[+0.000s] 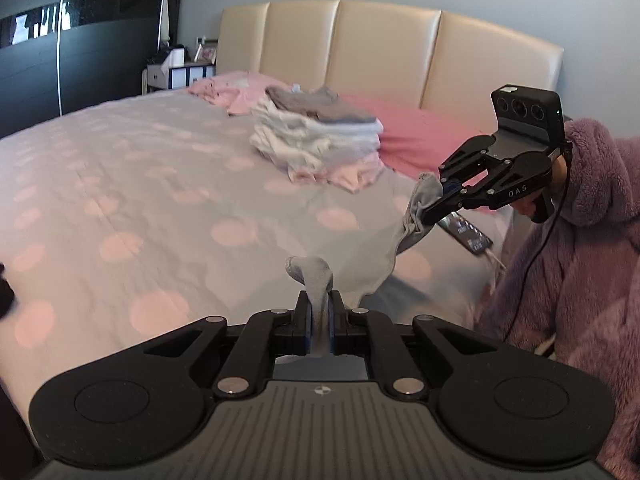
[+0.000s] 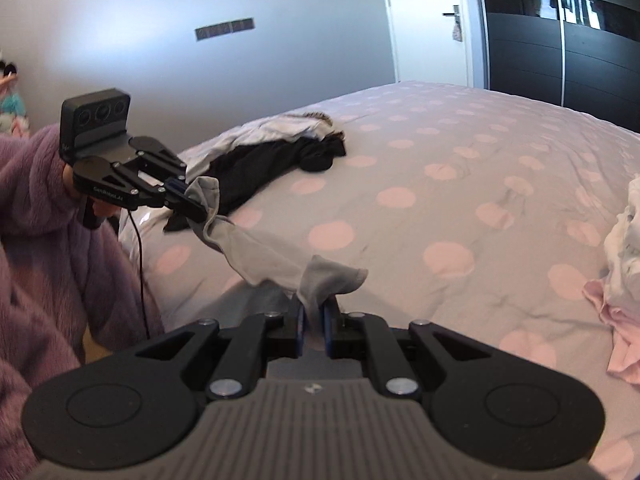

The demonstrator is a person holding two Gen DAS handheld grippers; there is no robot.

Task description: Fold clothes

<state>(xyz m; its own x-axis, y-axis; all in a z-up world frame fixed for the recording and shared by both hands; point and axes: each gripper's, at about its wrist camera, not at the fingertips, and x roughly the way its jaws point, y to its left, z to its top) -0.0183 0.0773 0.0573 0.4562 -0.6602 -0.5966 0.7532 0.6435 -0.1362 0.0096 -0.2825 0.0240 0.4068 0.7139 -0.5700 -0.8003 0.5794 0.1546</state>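
Left wrist view: the left gripper (image 1: 319, 312) has its jaws pinching one end of a small grey garment (image 1: 372, 256), which hangs slack above the bed (image 1: 120, 184) and runs across to the right gripper (image 1: 434, 204), whose jaws pinch the other end. A stack of folded clothes (image 1: 320, 140) sits near the headboard (image 1: 360, 48), and a phone (image 1: 466, 234) lies at the bed's edge beside a purple fleece sleeve (image 1: 580, 240).

Right wrist view: the right gripper (image 2: 314, 320) nips the grey garment (image 2: 276, 252), and the left gripper (image 2: 192, 200) grips its far end. Dark clothing (image 2: 276, 164) lies heaped farther along the spotted cover.
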